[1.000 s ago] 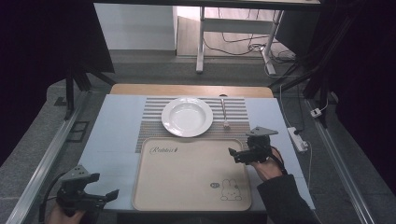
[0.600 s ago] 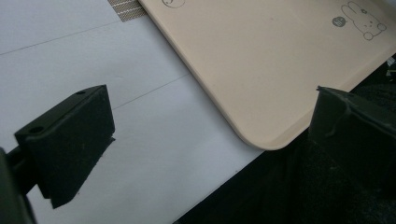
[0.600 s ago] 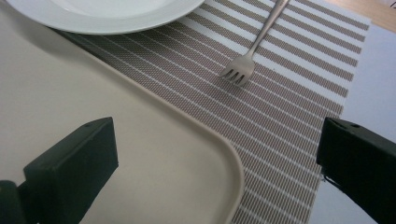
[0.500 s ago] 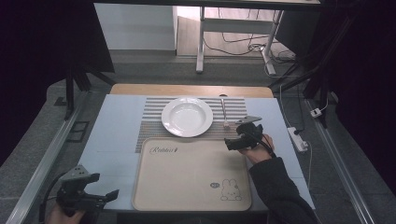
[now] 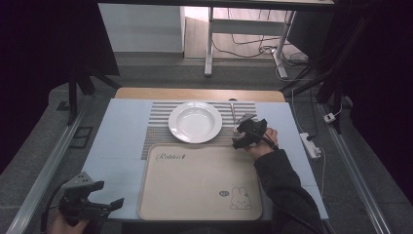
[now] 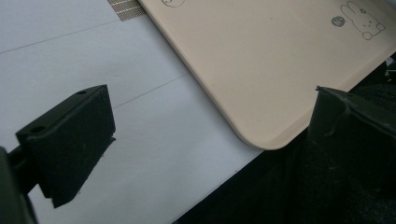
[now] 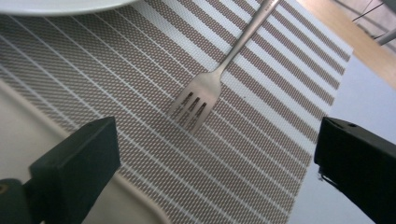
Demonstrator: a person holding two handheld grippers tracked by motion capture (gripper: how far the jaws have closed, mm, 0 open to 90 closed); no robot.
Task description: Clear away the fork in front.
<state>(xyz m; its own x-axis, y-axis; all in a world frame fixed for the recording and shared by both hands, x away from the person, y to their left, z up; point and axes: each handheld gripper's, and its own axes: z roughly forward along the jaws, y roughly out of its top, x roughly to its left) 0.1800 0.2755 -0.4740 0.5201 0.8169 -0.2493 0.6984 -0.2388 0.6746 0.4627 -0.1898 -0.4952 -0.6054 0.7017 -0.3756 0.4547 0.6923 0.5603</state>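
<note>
A: Two black grippers are in your hands. Your right gripper hovers over the silver metal fork, jaws spread wide, touching nothing.

B: Where is that fork?

A: On the brown-and-white striped woven placemat, just right of the round white plate. Your left gripper, jaws also spread, sits well away from the plate, beside the beige plastic tray's near corner.

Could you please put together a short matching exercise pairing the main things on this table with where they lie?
Things:
1. fork
2. plate
3. tray
4. left gripper

Places:
A. near edge, bunny print in one corner
B. middle of the striped placemat
C. off the tray's left corner
D. between the right gripper's open jaws

Pairs: 1-D, 2-B, 3-A, 4-C
</note>
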